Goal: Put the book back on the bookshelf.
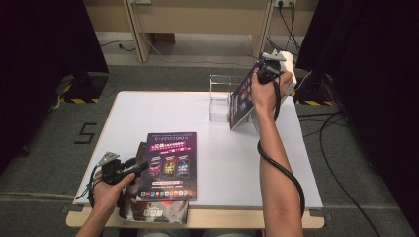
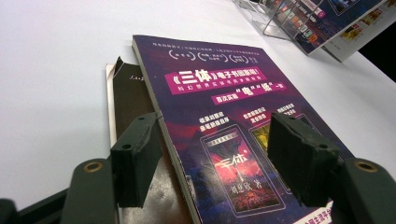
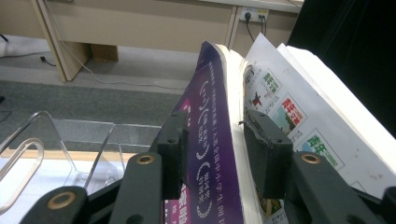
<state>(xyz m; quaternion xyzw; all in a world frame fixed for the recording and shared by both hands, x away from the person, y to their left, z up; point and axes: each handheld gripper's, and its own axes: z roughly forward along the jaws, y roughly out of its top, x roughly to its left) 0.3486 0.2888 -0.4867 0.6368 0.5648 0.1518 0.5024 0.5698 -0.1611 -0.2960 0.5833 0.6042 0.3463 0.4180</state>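
right gripper [image 3: 212, 158]: fingers spread, flanking upright purple glossy book [image 1: 243, 96] beside clear acrylic stand [image 1: 220, 98] | left gripper [image 2: 215, 158]: fingers spread over flat purple-covered book [image 1: 170, 165], near tabletop [image 1: 222, 148] edge, long axis away

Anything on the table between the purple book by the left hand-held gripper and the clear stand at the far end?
No. In the high view the white table is bare between the purple book and the clear stand.

Black two-jawed tool [image 1: 142, 165] in each hand, brass screws, grey plate, black cables.
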